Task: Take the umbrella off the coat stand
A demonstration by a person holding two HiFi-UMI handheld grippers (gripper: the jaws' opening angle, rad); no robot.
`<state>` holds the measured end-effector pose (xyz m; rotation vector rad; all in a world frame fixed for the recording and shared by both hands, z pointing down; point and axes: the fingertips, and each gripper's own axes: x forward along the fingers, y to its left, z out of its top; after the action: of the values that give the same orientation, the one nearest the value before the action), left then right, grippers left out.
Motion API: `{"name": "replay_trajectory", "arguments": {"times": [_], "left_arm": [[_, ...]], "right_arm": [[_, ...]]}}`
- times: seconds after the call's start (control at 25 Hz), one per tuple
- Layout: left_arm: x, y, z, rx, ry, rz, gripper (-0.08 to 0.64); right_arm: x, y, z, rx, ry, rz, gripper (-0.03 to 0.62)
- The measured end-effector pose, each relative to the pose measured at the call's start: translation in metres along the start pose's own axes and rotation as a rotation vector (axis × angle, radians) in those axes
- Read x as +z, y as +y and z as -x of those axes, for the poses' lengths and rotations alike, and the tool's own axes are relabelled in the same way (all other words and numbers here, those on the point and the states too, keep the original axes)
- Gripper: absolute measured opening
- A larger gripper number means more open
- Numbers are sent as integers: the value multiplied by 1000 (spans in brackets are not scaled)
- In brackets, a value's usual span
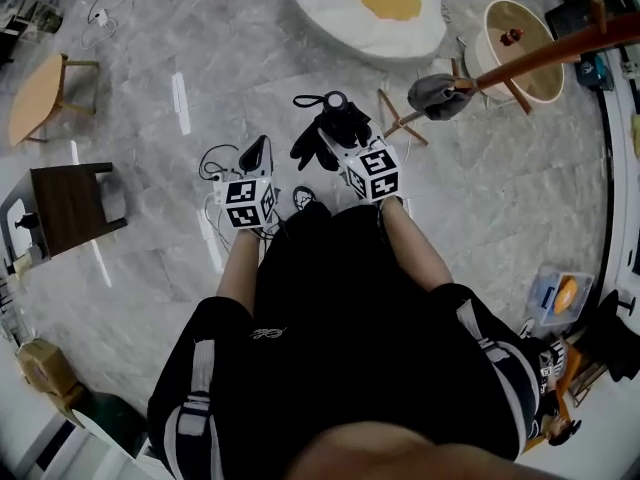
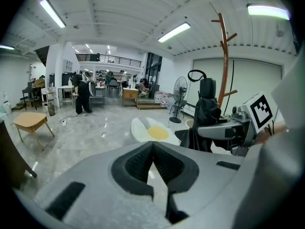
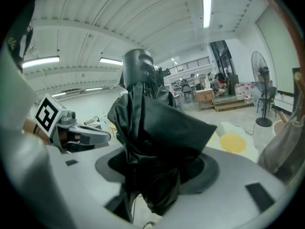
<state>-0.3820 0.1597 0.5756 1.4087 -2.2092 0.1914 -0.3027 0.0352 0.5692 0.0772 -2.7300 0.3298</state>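
Nearest to me, the right gripper is clamped on the folded black umbrella. The bunched fabric fills the gap between the two pads. The bundle stands upright out of the jaws, with its rounded black handle at the top.

In the head view the right gripper points away from my legs, and the umbrella sits at its tip, above the grey floor. The wrist loop hangs off the far end.

The left gripper has its jaws together, tips meeting, with nothing between them. In the head view the left gripper is just beside the right one, on its left and level with it. It is not touching the umbrella.

From the left gripper view the umbrella is held up to the right, in front of the coat stand.

Farther out, the coat stand runs toward the floor's upper right edge, and the umbrella is clear of its pole and pegs. A grey cloth item hangs on one peg, near the umbrella's handle but apart from it.

An egg-shaped rug lies at the floor's far edge. A dark stool and a light wooden table stand along the left edge. A fan stands beyond the rug.
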Motion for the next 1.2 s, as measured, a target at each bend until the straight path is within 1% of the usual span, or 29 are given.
{"name": "replay_trajectory", "arguments": {"times": [0.12,0.24,0.32,0.48,0.6,0.72,0.88,1.0,1.08,1.2], "left_arm": [[11,30,17,5,-24,-10,-2],[31,41,31,6,-72,-24,-2],[45,47,39,12,-113,-20,-2],[78,48,50,26,-195,9,-2],[108,49,50,41,-259,10,-2],[141,51,53,55,-326,9,-2],[185,41,58,50,-414,-24,-2],[212,37,65,51,-449,-48,-2],[221,37,69,58,-463,-69,-2],[226,38,68,70,-476,-99,-2]], "right_arm": [[13,29,-19,-3,-13,19,265],[36,47,-25,-7,-41,41,265],[53,54,-26,-9,-65,37,265],[90,48,-22,-23,-99,41,265],[117,37,-22,-45,-117,48,265],[138,35,-22,-46,-124,63,265],[167,36,-19,-24,-155,99,265],[194,34,-14,-13,-197,102,265],[207,34,-11,-12,-221,110,264],[219,31,-8,-14,-248,131,264]]}}
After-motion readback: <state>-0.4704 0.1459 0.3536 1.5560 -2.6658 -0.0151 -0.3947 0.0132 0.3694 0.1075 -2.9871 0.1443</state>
